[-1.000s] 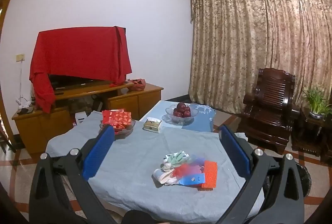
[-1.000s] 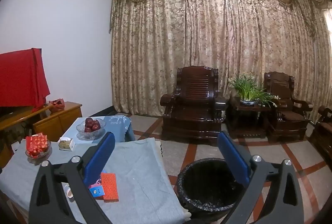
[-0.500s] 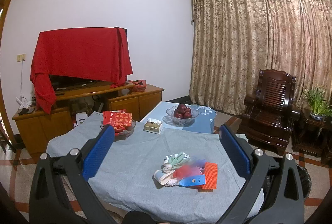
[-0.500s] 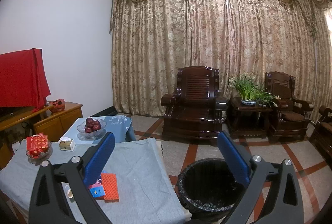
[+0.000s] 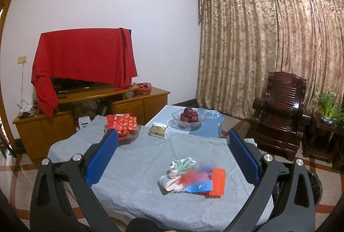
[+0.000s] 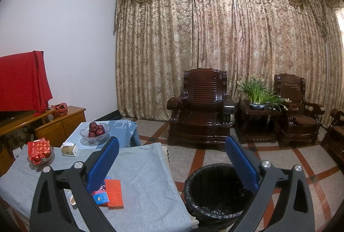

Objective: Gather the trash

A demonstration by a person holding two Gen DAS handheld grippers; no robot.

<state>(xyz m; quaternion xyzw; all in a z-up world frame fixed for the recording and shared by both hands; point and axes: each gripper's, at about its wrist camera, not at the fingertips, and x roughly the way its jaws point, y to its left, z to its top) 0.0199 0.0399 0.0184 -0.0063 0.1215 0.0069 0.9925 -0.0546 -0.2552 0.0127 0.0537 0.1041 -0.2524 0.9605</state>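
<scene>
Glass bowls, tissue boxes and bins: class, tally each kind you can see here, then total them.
Glass bowls: 2 (apples, red packets)
Tissue box: 1
Black-lined bin: 1
Total: 4

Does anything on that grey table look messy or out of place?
Yes: a loose pile of scraps, including an orange mesh piece and a blue tag, lies jumbled near the table's front edge. The fruit bowl and tissue box look tidy.

Trash pile [image 5: 193, 176] on table [image 5: 139, 167], near its right edge. Bin [image 6: 215, 189] on floor just right of table. Fruit bowl [image 5: 189, 119] and tissue box [image 5: 159, 130] behind the pile.
</scene>
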